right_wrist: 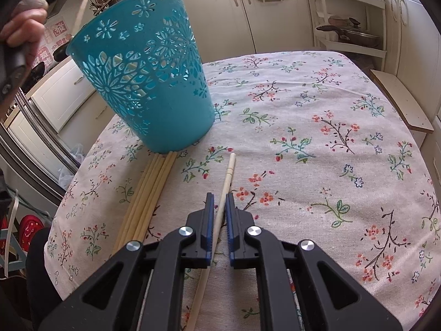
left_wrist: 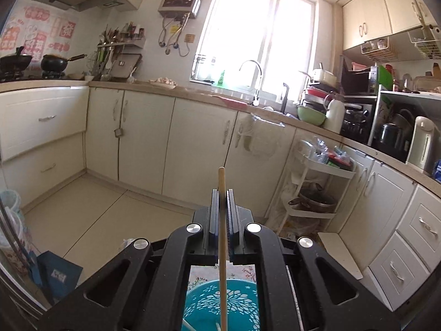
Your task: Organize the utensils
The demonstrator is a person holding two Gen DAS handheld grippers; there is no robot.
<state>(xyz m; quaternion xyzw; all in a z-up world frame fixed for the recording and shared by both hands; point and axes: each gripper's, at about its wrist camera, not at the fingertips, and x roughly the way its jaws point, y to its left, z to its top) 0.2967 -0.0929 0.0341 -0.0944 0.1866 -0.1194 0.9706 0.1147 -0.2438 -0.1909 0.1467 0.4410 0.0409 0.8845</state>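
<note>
My left gripper (left_wrist: 222, 193) is shut on a wooden chopstick (left_wrist: 222, 237) and holds it upright over the teal cut-out basket (left_wrist: 220, 309), with the stick's lower end inside it. The basket (right_wrist: 143, 74) stands on the floral tablecloth (right_wrist: 303, 138) in the right wrist view. My right gripper (right_wrist: 219, 197) is low over the table, its jaws a little apart on either side of a pale chopstick (right_wrist: 227, 176) that lies on the cloth. A bundle of several chopsticks (right_wrist: 150, 193) lies to its left, tips against the basket's foot.
Kitchen cabinets (left_wrist: 143, 138), a counter with a sink tap (left_wrist: 256, 80) and a white trolley (left_wrist: 317, 182) stand beyond the table. The table's edge (right_wrist: 69, 193) falls off at the left. A low wooden bench (right_wrist: 399, 99) is at the right.
</note>
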